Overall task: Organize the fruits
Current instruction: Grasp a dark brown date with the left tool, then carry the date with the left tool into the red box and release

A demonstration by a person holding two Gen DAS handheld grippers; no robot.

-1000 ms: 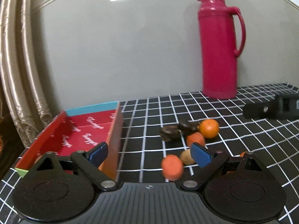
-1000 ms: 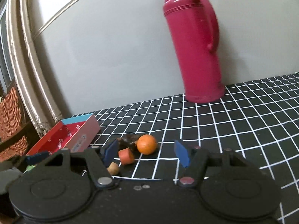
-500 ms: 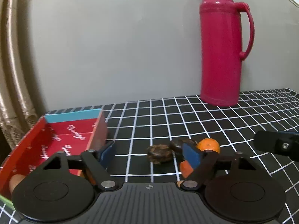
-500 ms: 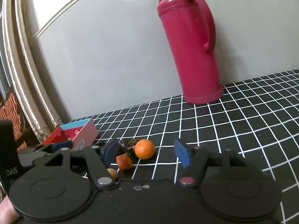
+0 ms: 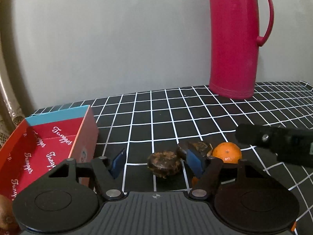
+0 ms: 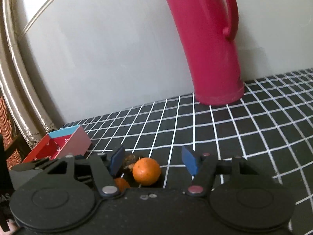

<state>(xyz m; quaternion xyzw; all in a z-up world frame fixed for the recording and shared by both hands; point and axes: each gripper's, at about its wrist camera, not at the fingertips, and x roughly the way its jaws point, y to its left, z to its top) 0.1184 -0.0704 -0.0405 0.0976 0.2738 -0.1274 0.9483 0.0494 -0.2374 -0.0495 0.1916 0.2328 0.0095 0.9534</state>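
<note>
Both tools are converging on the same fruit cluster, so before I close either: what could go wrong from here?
1. The left tool is closing around the dark wrinkled fruit, not yet pinched; its right finger sits against a second dark fruit and may shove it into the orange.
2. The right tool frames that orange while the other tool's finger hangs close: they could collide.
3. A knocked orange may roll away from the red box.
</note>
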